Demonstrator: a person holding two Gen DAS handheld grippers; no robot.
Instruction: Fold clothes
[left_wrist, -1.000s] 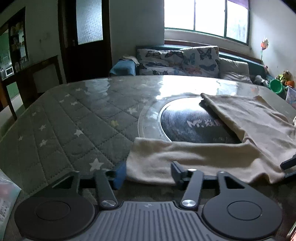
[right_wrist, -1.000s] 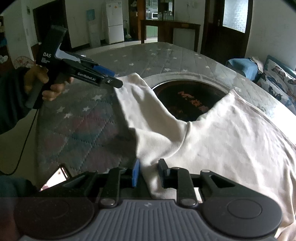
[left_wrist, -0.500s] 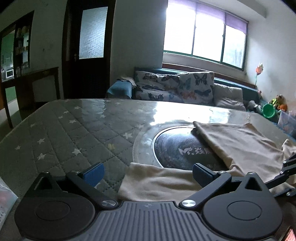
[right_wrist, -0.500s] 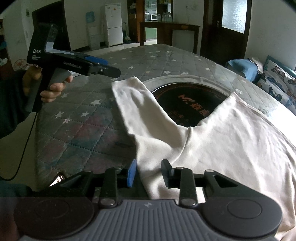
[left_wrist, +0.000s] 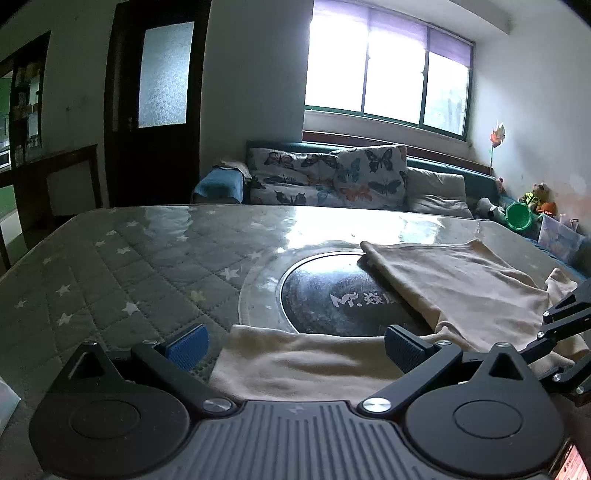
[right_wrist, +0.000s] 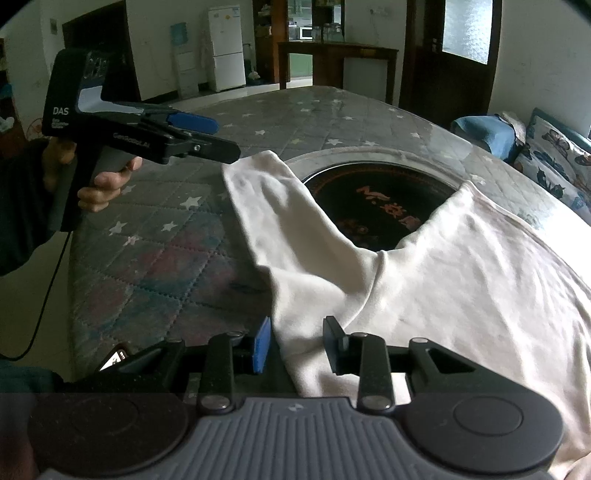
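A cream long-sleeved top (right_wrist: 461, 280) lies spread on the table, its body to the right. One sleeve (right_wrist: 280, 206) stretches away to the left beside a round black plate. My right gripper (right_wrist: 298, 345) rests low at the garment's near edge; fabric lies between its parted jaws, and the pads do not press on it. A hand (right_wrist: 103, 184) holds my left gripper (right_wrist: 218, 138) just above the sleeve's far end. In the left wrist view the left gripper (left_wrist: 295, 347) stands wide open and holds nothing. The sleeve (left_wrist: 306, 358) lies flat under it.
The table (left_wrist: 129, 266) wears a grey quilted cover with stars under a glossy sheet. A round black plate (left_wrist: 321, 295) is set in its middle. A sofa with butterfly cushions (left_wrist: 332, 177) stands beyond. A small lit screen (right_wrist: 114, 360) lies near the right gripper.
My left gripper opened wide, let go of the sleeve end and tilted up off it. The right gripper's jaws widened a little around the fabric edge; it stayed in place.
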